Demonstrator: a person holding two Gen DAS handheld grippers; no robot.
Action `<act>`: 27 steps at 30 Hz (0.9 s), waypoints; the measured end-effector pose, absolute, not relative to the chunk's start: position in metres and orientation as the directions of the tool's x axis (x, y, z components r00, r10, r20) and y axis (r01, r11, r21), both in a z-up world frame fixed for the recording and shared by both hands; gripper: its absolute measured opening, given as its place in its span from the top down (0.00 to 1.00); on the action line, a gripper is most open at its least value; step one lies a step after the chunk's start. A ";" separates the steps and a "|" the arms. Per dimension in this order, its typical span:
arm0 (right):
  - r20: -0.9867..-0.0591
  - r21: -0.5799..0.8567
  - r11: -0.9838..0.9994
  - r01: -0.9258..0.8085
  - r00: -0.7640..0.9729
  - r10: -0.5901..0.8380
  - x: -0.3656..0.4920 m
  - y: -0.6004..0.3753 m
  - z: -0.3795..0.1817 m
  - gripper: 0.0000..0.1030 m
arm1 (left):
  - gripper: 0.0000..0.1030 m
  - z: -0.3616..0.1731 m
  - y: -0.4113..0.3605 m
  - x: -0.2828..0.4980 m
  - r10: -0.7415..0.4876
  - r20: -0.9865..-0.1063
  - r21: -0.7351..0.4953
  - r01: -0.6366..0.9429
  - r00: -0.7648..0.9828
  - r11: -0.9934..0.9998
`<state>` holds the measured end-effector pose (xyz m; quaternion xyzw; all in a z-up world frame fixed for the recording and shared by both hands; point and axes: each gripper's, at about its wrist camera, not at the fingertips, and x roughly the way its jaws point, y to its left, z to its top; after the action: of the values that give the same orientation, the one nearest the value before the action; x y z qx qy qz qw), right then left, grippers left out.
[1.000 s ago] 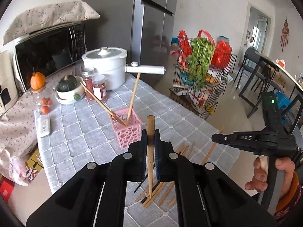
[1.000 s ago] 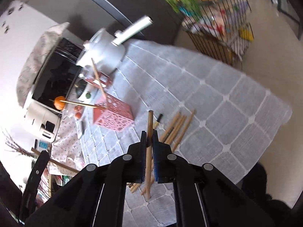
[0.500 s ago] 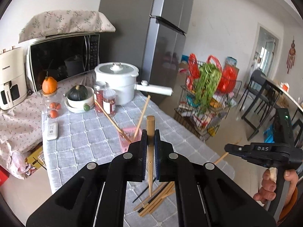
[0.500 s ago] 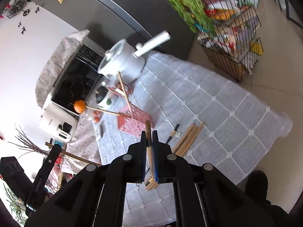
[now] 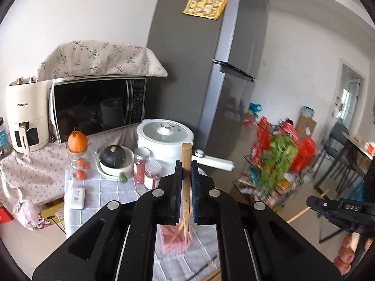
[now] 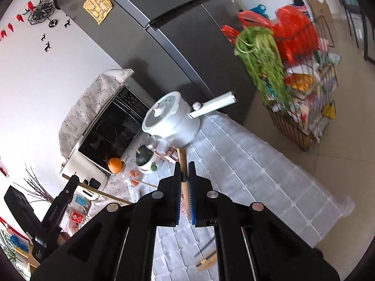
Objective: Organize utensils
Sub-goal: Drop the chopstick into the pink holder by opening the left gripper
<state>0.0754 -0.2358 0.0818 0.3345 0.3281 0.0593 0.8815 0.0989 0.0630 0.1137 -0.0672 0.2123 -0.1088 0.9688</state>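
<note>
So both tongs are clamped on a chopstick each: left tongs hold theirs tip-down right over the pink holder. Lower it straight; right tongs wait their turn.

- My left gripper is matt black plastic with round metal screw heads; its dark blue pads look ribbed.
- The chopstick I pinch in it is plain, smooth wood, unvarnished.
- My right gripper has the same matt plastic and holds another wooden chopstick.
- The basket is pink plastic.
- The tablecloth is grey woven cloth.
- The pot is glossy white.
- The fridge looks like smooth grey metal.
</note>
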 end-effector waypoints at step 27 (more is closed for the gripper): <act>-0.643 0.525 0.845 0.103 0.698 0.314 0.187 -0.138 0.049 0.94 | 0.79 0.049 0.128 0.114 -0.207 -0.482 -0.360 0.023 0.851 0.933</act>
<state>0.1872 -0.1380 0.0485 0.2722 0.3837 0.0599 0.8804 0.1144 0.1280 0.0487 -0.1732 0.2657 -0.0607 0.9464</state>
